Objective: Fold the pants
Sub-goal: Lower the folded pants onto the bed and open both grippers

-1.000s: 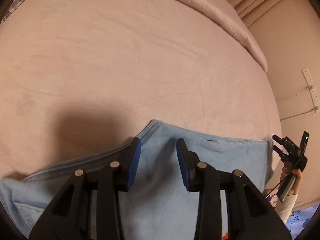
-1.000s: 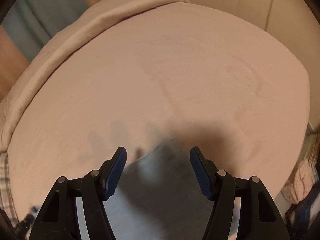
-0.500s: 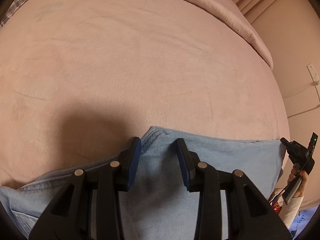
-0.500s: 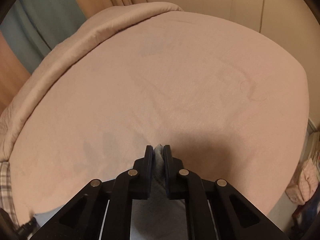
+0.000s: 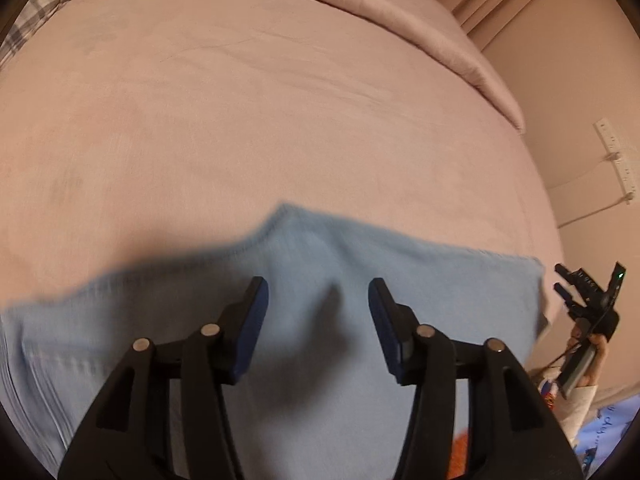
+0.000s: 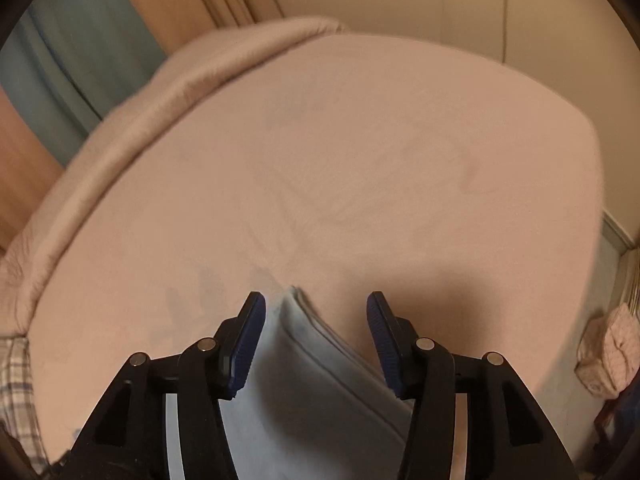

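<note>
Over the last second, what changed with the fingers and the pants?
The right gripper pinched the pants edge, then let go; its fingers are opening around the folded layers. The left gripper is opening too, above the cloth. The pants stay lying on the pink bed.

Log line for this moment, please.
left gripper: jaws opening, apart over pants | right gripper: jaws opening, pants edge between, unpressed | pants on bed
</note>
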Action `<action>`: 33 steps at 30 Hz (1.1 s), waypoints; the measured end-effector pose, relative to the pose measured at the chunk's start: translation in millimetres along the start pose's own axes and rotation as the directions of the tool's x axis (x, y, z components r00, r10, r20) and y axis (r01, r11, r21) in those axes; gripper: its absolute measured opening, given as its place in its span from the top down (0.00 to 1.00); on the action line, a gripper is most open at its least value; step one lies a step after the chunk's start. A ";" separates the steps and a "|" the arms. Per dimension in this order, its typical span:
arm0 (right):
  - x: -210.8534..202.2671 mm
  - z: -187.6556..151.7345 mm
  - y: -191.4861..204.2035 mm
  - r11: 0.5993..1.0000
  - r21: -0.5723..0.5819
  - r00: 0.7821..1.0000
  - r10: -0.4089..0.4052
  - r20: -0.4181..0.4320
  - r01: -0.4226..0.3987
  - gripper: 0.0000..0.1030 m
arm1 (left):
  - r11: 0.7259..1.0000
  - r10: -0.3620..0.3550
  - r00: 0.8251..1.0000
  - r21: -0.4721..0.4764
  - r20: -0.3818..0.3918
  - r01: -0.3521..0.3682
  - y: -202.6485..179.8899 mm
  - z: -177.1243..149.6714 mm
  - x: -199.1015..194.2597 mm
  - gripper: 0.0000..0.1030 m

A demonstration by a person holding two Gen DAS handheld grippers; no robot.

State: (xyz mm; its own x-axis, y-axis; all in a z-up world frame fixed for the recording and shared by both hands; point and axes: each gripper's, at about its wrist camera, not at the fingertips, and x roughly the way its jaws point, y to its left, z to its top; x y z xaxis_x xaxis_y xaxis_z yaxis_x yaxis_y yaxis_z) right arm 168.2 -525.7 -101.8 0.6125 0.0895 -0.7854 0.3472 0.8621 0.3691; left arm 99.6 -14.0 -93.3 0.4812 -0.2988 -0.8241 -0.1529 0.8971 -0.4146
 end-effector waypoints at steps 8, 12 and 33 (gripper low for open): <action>-6.5 -45.9 -24.8 0.998 -0.047 0.994 -0.055 -0.096 0.051 0.50 | 0.999 -0.039 0.997 -0.018 -0.074 0.038 -0.6 -57.7 -6.1 0.50; -7.9 -51.7 -32.0 0.994 -0.049 0.992 -0.101 -0.071 0.098 0.82 | 0.999 -0.032 0.997 -0.008 -0.076 0.032 -3.4 -70.0 -2.0 0.49; -3.0 -61.9 -49.1 0.997 -0.036 0.997 -0.068 -0.041 0.067 0.88 | 0.996 0.074 0.997 0.040 -0.002 -0.074 -20.6 -82.5 9.4 0.48</action>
State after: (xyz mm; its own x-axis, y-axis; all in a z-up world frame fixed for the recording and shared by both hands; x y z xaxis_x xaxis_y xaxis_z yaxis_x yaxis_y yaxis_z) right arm 105.4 -537.4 -148.4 0.5576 0.0507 -0.8285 0.3615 0.8837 0.2974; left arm 36.1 -62.1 -124.3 0.4666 -0.2321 -0.8534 -0.1531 0.9292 -0.3364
